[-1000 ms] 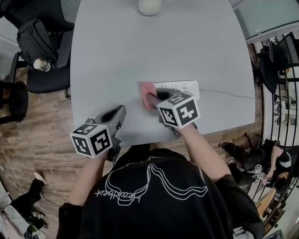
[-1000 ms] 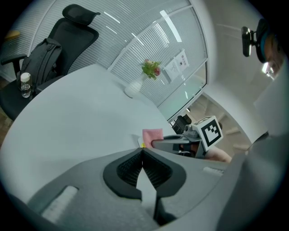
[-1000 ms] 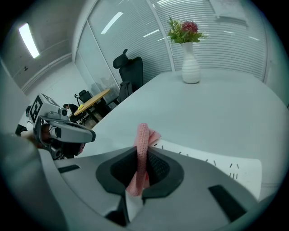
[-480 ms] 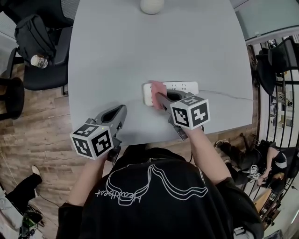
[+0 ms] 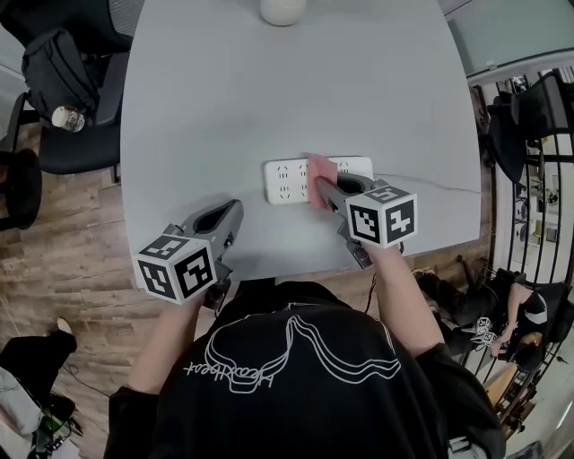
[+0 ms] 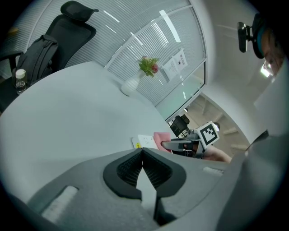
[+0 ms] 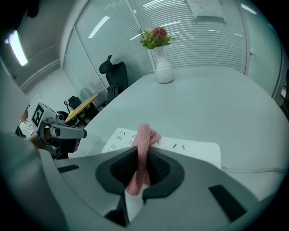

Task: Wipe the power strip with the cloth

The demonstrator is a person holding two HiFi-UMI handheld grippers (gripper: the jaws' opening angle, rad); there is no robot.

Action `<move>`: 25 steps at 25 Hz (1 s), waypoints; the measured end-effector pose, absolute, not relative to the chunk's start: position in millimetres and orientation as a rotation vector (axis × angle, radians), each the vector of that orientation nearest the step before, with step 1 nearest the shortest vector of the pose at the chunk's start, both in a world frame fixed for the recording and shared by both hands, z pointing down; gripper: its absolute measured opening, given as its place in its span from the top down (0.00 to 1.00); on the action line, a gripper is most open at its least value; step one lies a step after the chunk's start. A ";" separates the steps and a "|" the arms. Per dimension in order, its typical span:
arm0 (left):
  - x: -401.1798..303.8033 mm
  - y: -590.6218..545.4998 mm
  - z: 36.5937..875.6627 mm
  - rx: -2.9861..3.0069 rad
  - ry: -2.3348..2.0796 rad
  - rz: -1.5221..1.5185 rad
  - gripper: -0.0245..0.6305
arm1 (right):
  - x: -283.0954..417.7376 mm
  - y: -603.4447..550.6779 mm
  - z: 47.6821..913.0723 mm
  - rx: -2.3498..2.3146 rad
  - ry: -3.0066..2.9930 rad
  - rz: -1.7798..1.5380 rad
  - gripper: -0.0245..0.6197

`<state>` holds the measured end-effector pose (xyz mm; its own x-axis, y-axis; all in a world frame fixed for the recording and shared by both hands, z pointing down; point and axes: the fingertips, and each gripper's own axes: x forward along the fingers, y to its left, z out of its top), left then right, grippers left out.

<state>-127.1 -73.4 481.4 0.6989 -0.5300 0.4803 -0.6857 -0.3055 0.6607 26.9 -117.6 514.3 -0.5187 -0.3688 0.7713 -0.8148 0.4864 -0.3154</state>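
A white power strip (image 5: 291, 180) lies on the grey table (image 5: 296, 90), its cable running off to the right. A pink cloth (image 5: 321, 168) rests on the strip's middle, pinched in my right gripper (image 5: 326, 188), which is shut on it. The right gripper view shows the cloth (image 7: 142, 145) squeezed between the jaws, with the strip (image 7: 180, 146) just beyond. My left gripper (image 5: 229, 218) hovers near the table's front edge, left of the strip, jaws shut and empty. From the left gripper view the strip (image 6: 143, 141) and cloth (image 6: 161, 139) lie ahead.
A white vase (image 5: 283, 11) stands at the table's far edge, with flowers (image 7: 153, 36) in it. A black office chair (image 5: 67, 85) with a bag and a bottle (image 5: 65, 117) sits to the left. Black railings (image 5: 538, 134) stand on the right.
My right gripper has slid the pink cloth rightward along the power strip, from its left end to its middle. The left gripper has stayed where it was.
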 end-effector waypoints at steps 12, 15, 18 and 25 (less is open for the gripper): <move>-111.9 -77.7 469.0 2.018 -0.950 0.247 0.94 | 102.8 -122.7 515.0 1.106 -2.071 0.962 0.89; -104.3 -73.8 468.5 2.008 -0.958 0.257 0.94 | 118.5 -123.3 515.5 1.118 -2.068 0.964 0.89; -92.6 -72.2 464.0 2.010 -0.960 0.271 0.94 | 130.1 -125.7 514.9 1.108 -2.074 0.965 0.89; -67.5 -62.6 443.4 1.998 -0.996 0.287 0.94 | 162.7 -128.4 510.2 1.087 -2.082 0.903 0.90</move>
<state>-67.5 -62.6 443.4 0.6546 -0.5408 0.5282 -0.7389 -0.3099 0.5984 162.7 -128.4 510.2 -0.4725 -0.4370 0.7653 -0.8574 0.4289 -0.2845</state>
